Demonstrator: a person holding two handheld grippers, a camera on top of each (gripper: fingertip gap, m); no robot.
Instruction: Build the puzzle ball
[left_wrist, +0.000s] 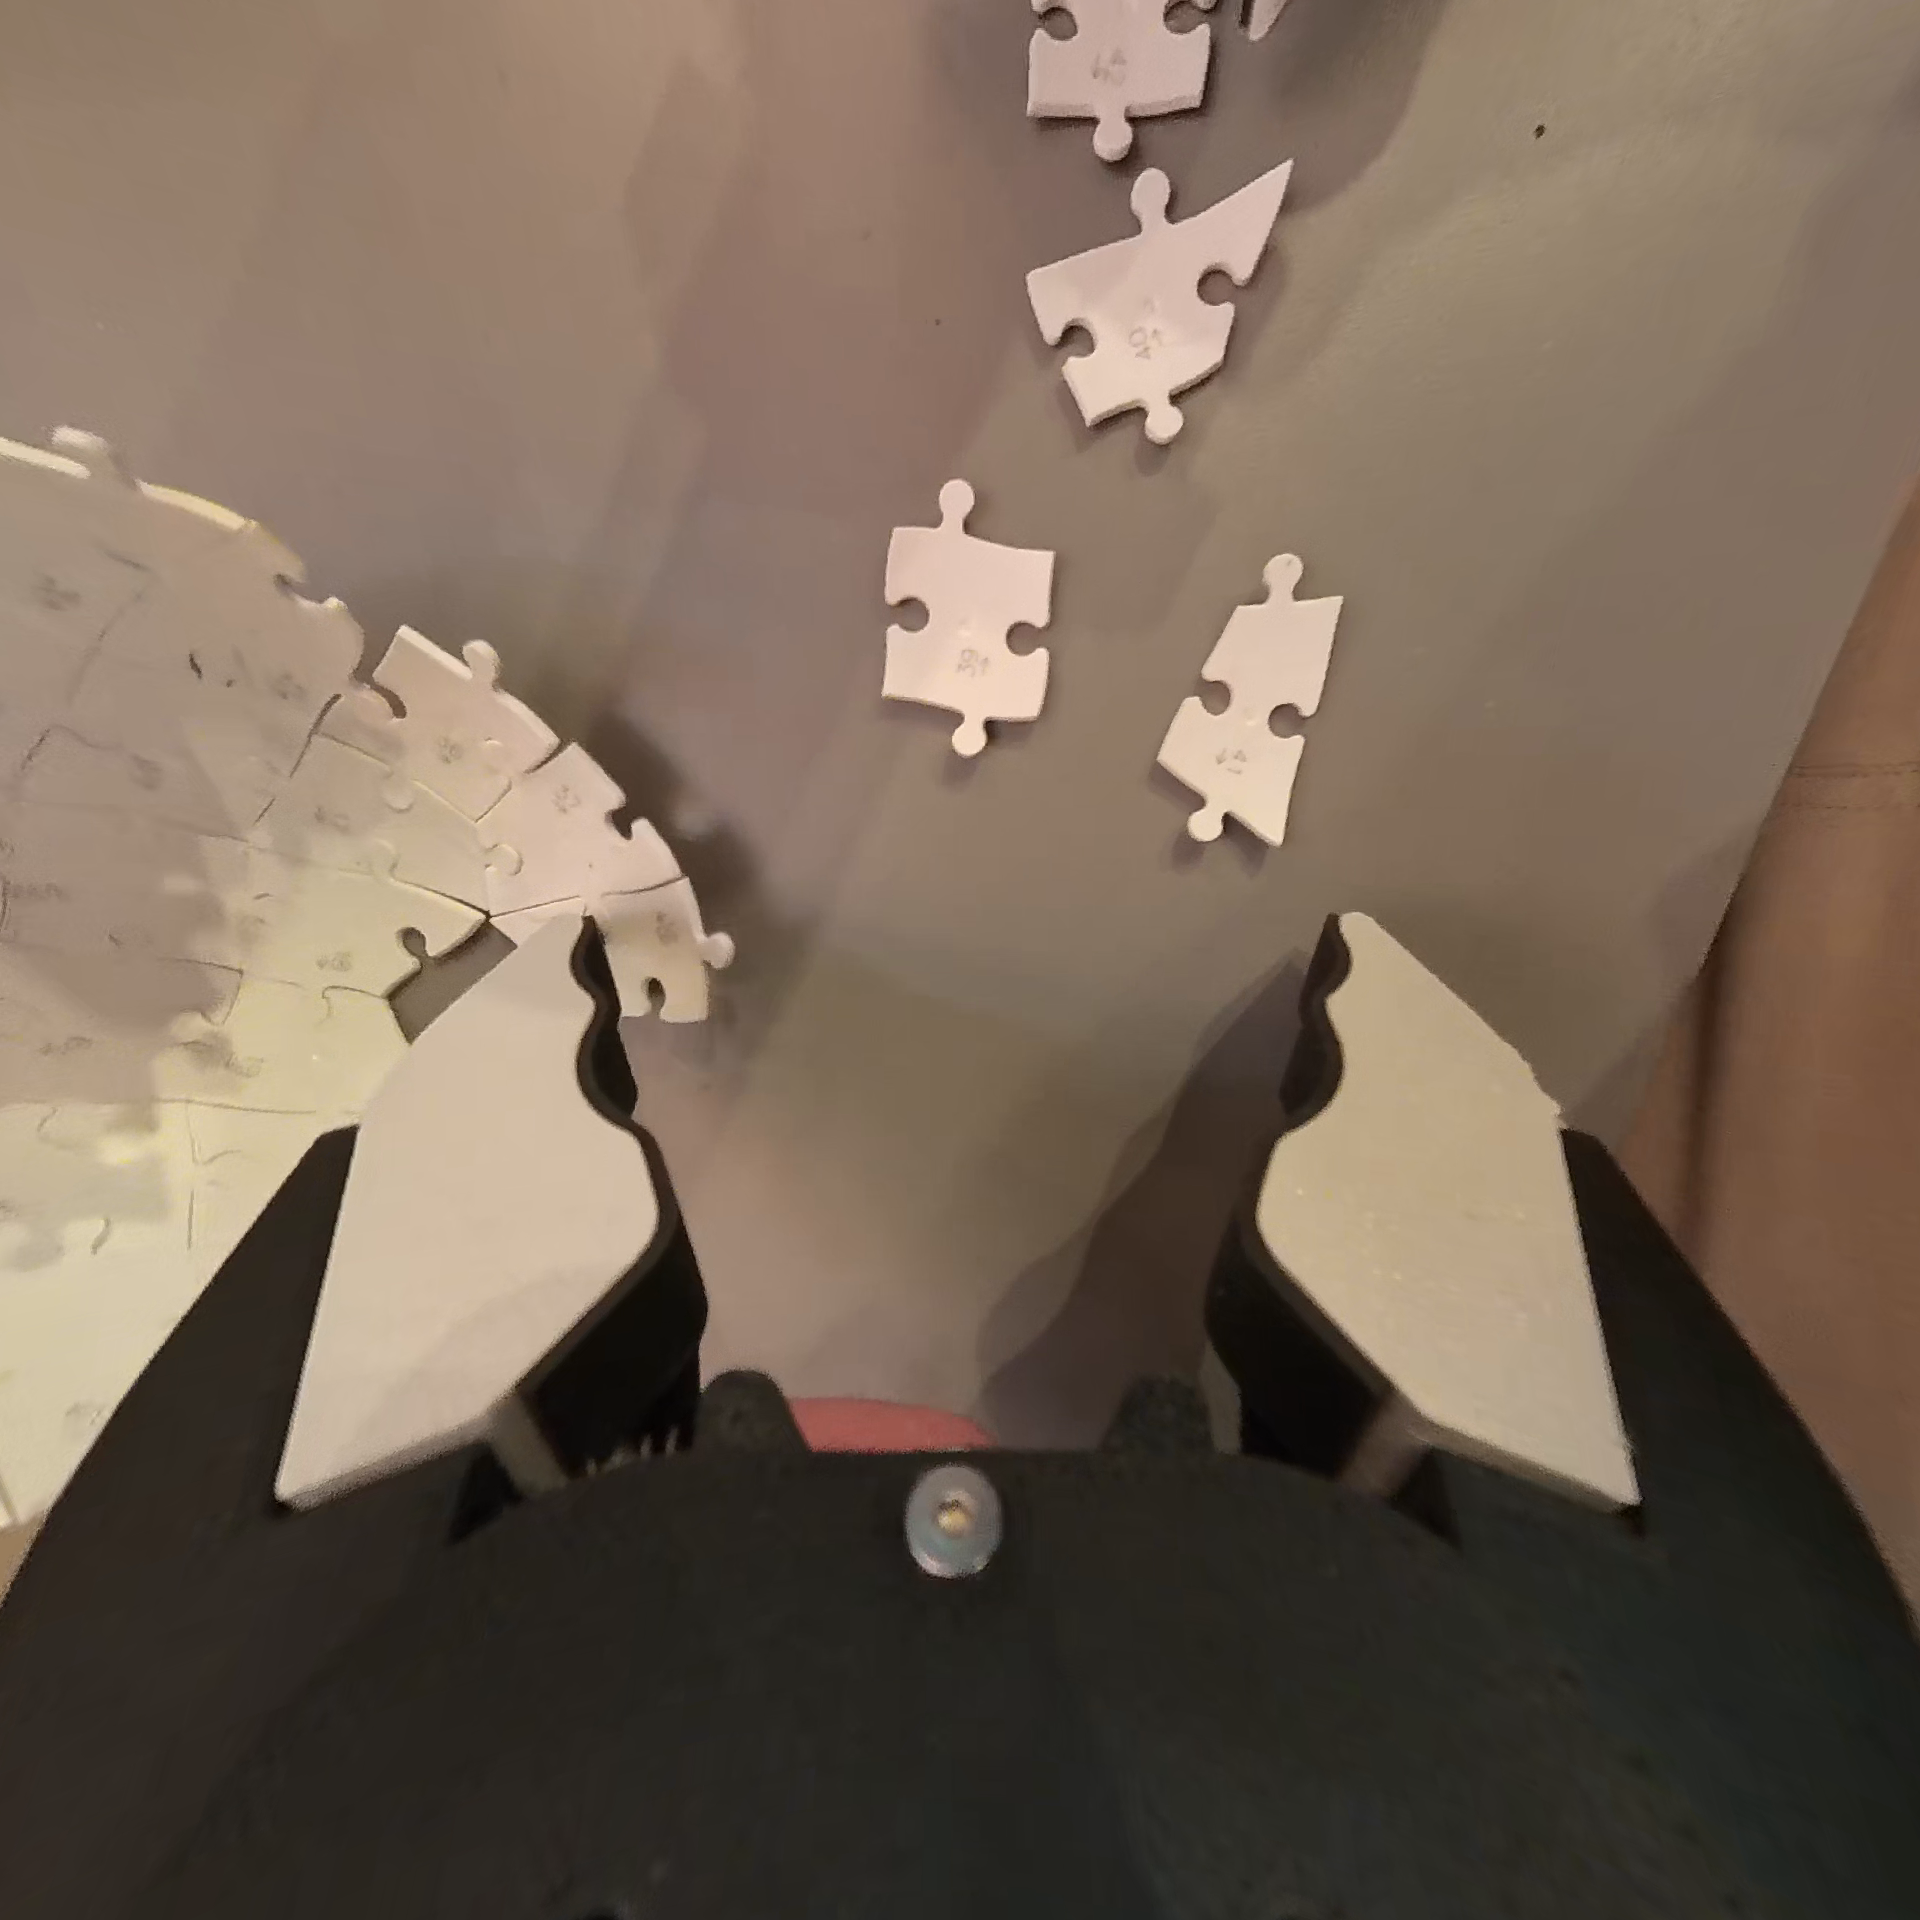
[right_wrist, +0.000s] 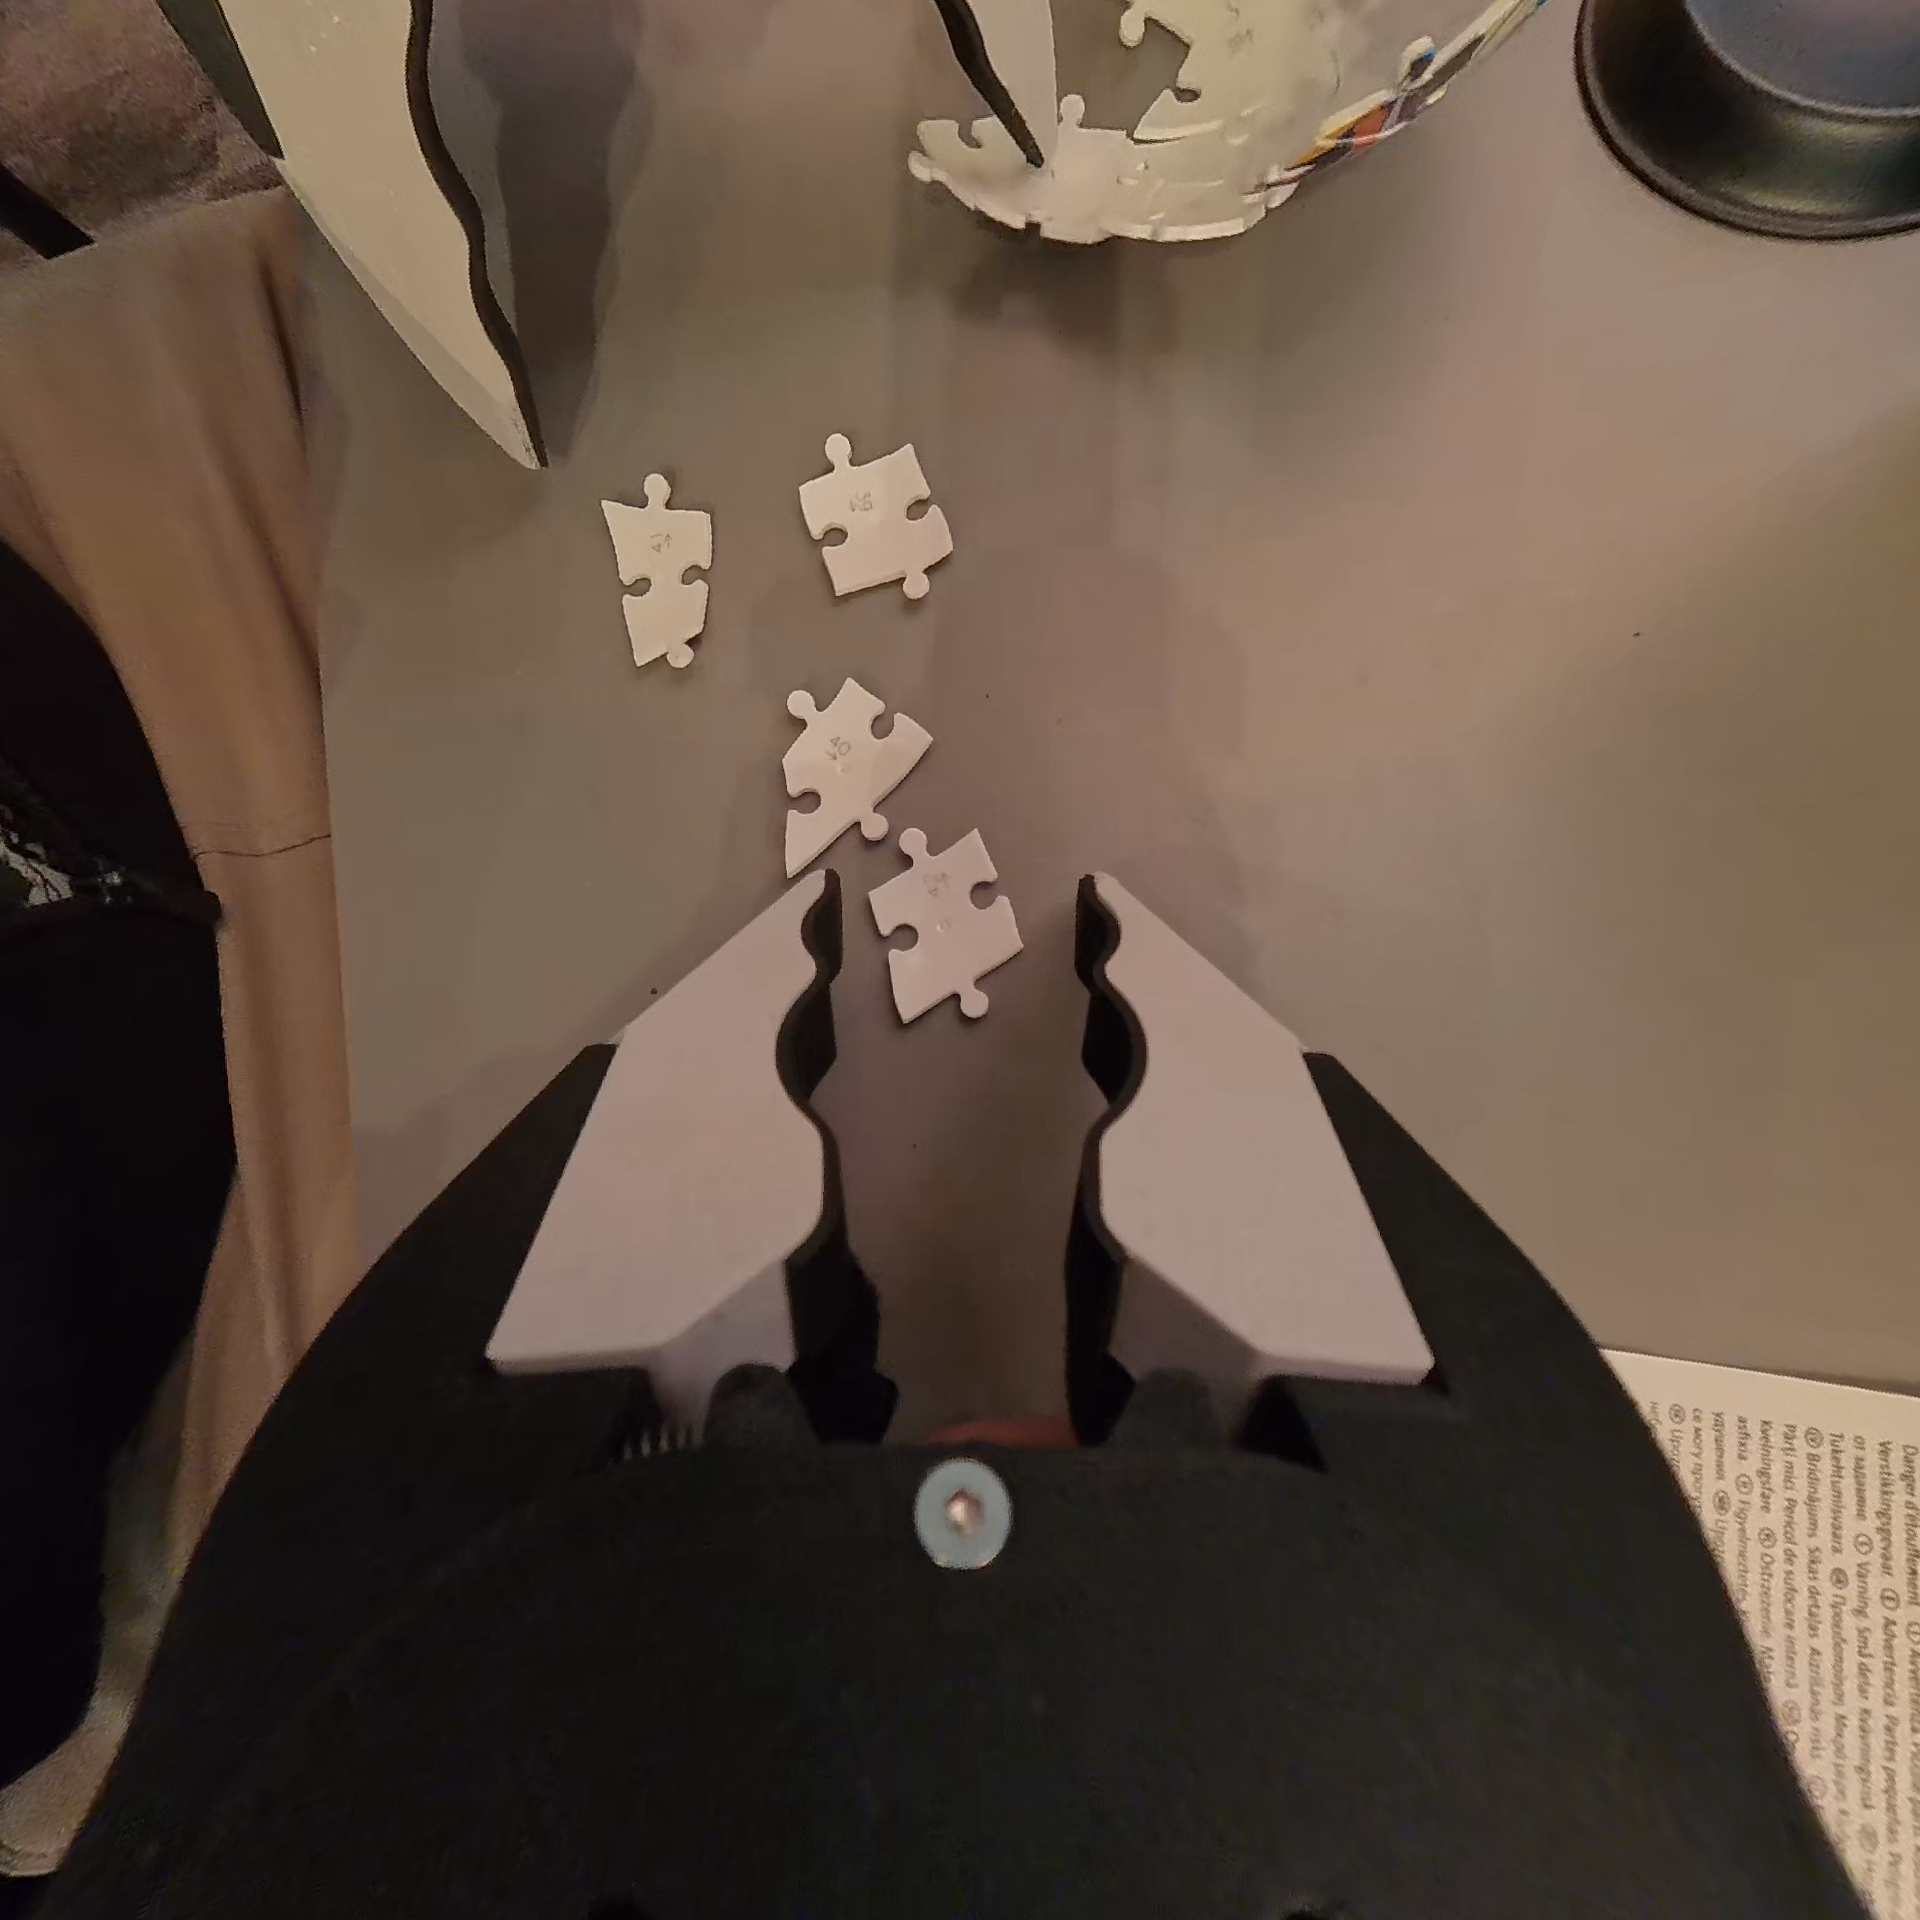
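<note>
puzzle ball (left_wrist: 187, 883): partly built white curved shell, seen from its inner side, open rim ragged with tabs; sat on the grey table (left_wrist: 1558, 520) at left of the left wrist view; coloured outer print glimpsed at far right in the right wrist view (right_wrist: 1143, 177)
left gripper (left_wrist: 961, 940): spread wide, nothing held; left fingertip just beside the shell's rim piece, contact cannot be told
right gripper (right_wrist: 954, 899): parted, nothing gripped; hovering over the nearest loose piece (right_wrist: 943, 925)
nearest loose piece: seen between the right fingertips, lying flat on the table, long axis tilted slightly left of the finger line, one tab toward the far side, one toward the near side
pointed piece (right_wrist: 847, 774): just beyond the left fingertip of the right gripper, sharp corner aimed near-left, close to the nearest piece, touching cannot be told
far pair: square-ish piece (right_wrist: 876, 516) and narrow slanted piece (right_wrist: 663, 571) side by side, apart, long axes roughly near-far
loose pieces overall: four, plain side up, lying between shell and table's edge
other items: black round object (right_wrist: 1756, 114) at far right; printed paper sheet (right_wrist: 1829, 1558) at near right; beige cloth (right_wrist: 156, 623) at left
</note>
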